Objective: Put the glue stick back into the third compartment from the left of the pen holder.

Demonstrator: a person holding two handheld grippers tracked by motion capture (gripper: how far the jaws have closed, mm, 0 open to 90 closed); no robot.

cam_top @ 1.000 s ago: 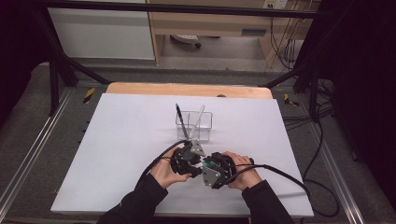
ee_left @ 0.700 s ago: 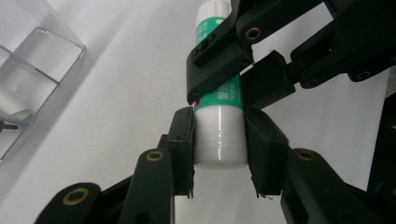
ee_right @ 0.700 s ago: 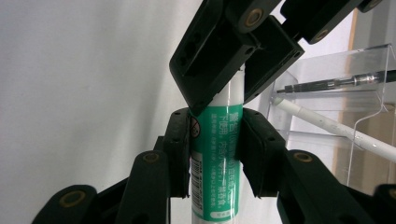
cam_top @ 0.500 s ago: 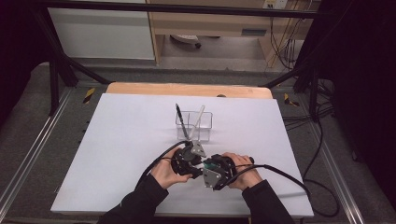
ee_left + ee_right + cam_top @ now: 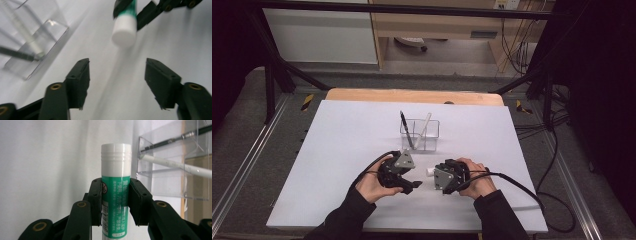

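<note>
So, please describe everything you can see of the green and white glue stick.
The glue stick is a round plastic tube with a green printed label, small text and a barcode, and a white ribbed cap, still on. The right gripper clamps its green body between both black pads, cap pointing away from the hand, above the white table. Nothing else touches it.

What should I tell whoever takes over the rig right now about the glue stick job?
Right gripper: shut on the glue stick, white cap end pointing away from the hand.
Left gripper: its fingers have just been opening, nothing between them; it sits apart from the stick's cap.
Clear holder behind both, with a black pen and a white pen leaning in it.
Done: the stick is lifted and gripped.
Left: probably putting it into the holder.
</note>
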